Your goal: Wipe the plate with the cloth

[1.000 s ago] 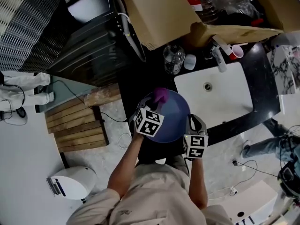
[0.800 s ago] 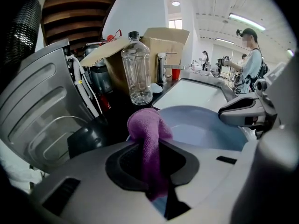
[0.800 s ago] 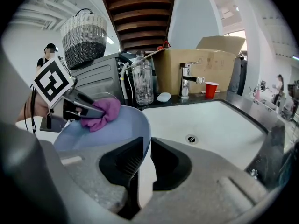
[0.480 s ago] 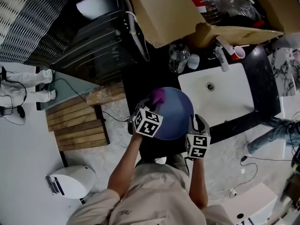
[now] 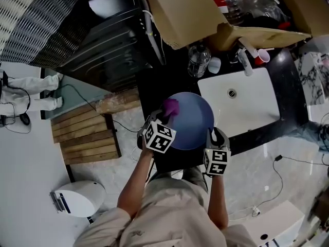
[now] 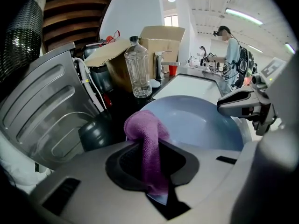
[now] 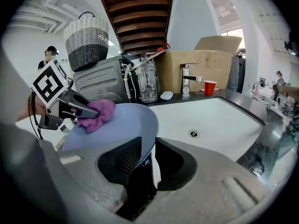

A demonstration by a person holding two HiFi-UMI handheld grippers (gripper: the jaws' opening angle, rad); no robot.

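Plate [image 5: 194, 121], blue and round, is held in the air in front of the person, over the edge of the black counter [image 5: 288, 86] just beside the white sink [image 5: 252, 99]. Purple cloth [image 5: 171, 107] lies on its upper face at the left part of the rim. A second ago the cloth sat at the far edge of the plate; it has since slid round the rim toward the left side, and the left gripper's marker cube has drawn a little toward the person with it. The plate itself has hardly shifted against the sink.

The left gripper [image 5: 166, 116] comes in from the plate's left, its jaws pinched on the cloth: in the left gripper view the cloth [image 6: 147, 139] runs as a narrow strip between the dark pads and bunches up beyond them on the plate [image 6: 201, 125]. The right gripper [image 5: 212, 138] holds the plate from the near right. In the right gripper view the plate's [image 7: 117, 125] rim stands edge-on between that gripper's [image 7: 145, 158] jaws, which are closed on it. From there the left gripper [image 7: 77, 107] and the cloth [image 7: 98, 113] show at the opposite side of the plate.

In the head view the near part of the plate is covered by both grippers and their cubes. The cloth's lower end is lost inside the left jaws. Beyond the plate stand a clear bottle [image 6: 138, 66], a faucet [image 7: 187, 78] and a red cup [image 7: 210, 87].
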